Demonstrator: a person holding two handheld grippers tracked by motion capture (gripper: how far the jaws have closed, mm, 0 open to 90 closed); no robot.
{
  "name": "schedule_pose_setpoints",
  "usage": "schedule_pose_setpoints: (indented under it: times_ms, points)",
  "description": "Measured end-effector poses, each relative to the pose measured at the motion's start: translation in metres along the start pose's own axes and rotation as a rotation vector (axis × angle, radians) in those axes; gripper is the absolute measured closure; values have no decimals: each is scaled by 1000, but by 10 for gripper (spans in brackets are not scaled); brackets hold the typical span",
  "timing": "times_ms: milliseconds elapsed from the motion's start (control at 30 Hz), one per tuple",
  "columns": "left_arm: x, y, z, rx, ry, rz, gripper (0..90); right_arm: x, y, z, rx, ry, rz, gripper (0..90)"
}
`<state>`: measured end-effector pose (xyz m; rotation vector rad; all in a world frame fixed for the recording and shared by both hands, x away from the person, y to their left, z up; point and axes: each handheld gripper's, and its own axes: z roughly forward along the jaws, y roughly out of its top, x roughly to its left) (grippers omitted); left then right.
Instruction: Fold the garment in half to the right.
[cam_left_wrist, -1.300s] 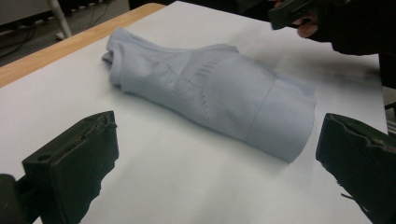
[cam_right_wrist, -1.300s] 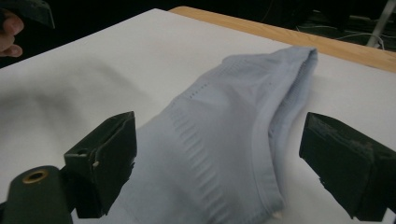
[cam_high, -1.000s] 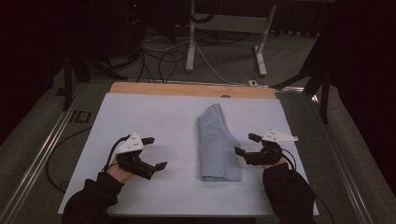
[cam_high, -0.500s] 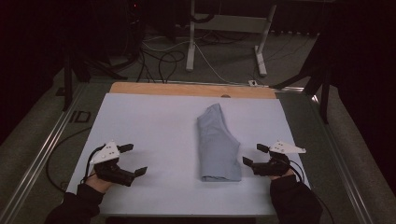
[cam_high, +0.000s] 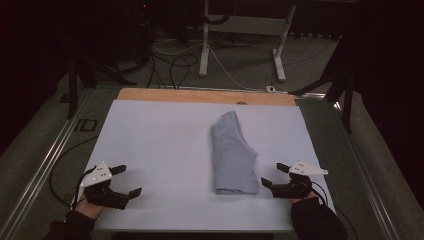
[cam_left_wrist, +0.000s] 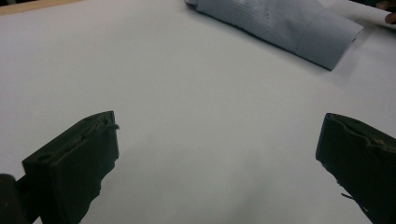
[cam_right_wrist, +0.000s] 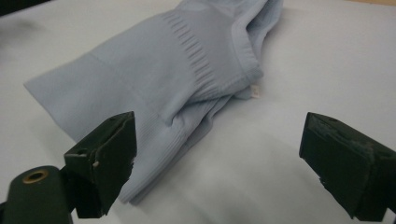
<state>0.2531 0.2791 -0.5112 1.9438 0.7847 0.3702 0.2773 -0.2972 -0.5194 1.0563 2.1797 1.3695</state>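
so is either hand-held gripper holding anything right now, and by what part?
Nothing held. The left hand-held gripper and right hand-held gripper are both open, apart from the folded blue garment.

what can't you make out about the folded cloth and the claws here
- Cloth: what garment it is; folded over itself, inner layers hidden, in the high view and both gripper views.
- Cloth's far end: cut off by the top edge in the right gripper view.
- Tag at the cloth's edge: too small to read.
- Right claw and left claw: both open, wrists cut off by the bottom edge.
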Motion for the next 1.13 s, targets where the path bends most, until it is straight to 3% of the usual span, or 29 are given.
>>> schedule_pose_setpoints:
  times_ms: [133,267,633,800,1133]
  points:
    - [-1,-6,-5,18,13,4,0,4,-3,-3,-8,-4,-10,108]
    - [1,-12,-11,26,52,5,0,8,-5,-6,3,-26,-21,109]
    - [4,-19,-18,15,121,-17,0,2,-7,-6,-21,-65,-11,110]
    - [2,-20,-16,26,112,-20,0,2,-7,-3,-3,-69,-11,109]
    - [-3,-18,-11,16,89,-14,0,3,-6,-4,-15,-57,-8,110]
